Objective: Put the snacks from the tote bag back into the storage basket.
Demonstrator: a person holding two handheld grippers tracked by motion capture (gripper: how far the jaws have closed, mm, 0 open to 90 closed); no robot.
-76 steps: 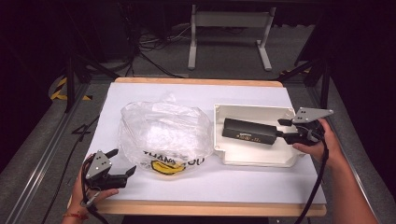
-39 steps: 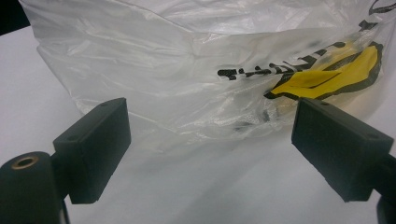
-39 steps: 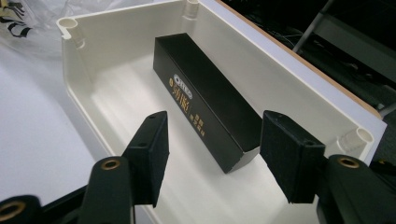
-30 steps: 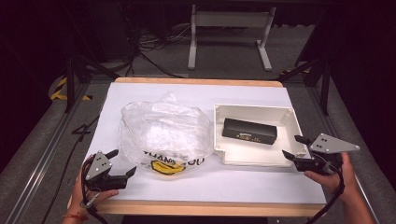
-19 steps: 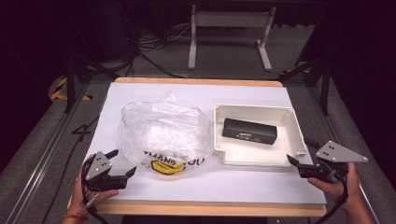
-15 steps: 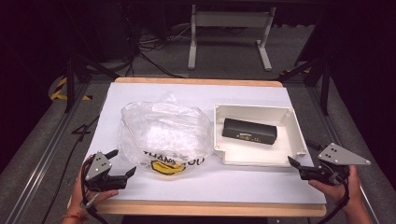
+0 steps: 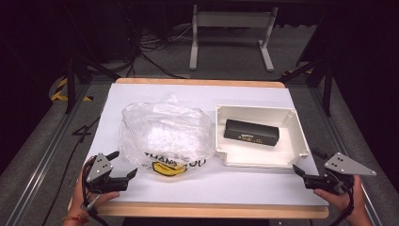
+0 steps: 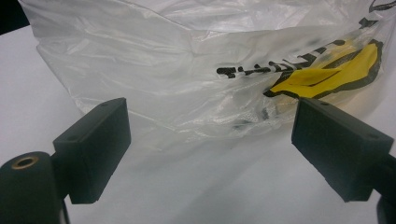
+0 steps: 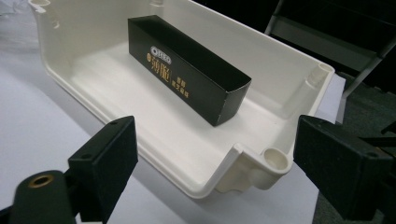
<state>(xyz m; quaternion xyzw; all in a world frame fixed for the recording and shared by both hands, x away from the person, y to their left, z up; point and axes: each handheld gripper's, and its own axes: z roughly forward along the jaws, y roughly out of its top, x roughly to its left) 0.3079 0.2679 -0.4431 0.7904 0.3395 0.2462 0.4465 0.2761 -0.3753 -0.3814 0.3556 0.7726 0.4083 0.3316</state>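
Observation:
A black Oreo box (image 7: 251,132) lies lengthwise inside a white plastic tray (image 7: 254,109) on the right half of the table. The right gripper view looks into that tray (image 9: 177,179), and the box (image 9: 187,70) shows an open end. My right gripper (image 7: 306,161) rests open near the table's front right corner, just short of the tray, with nothing between its jaws (image 9: 215,133). A crumpled clear bag (image 7: 164,134) with black lettering and a yellow print lies left of the tray. My left gripper (image 7: 123,163) is open at the bag's near left side, facing the bag (image 8: 187,60).
White paper (image 7: 226,183) covers the table, and a wooden edge (image 7: 211,211) runs along the front. Metal stand legs (image 7: 230,28) and cables are on the dark floor beyond the far edge. Rails run along both sides of the table.
My right gripper has drawn back from the black box in the tray to the front right corner, leaving the box there. The left gripper and the bag have stayed still.

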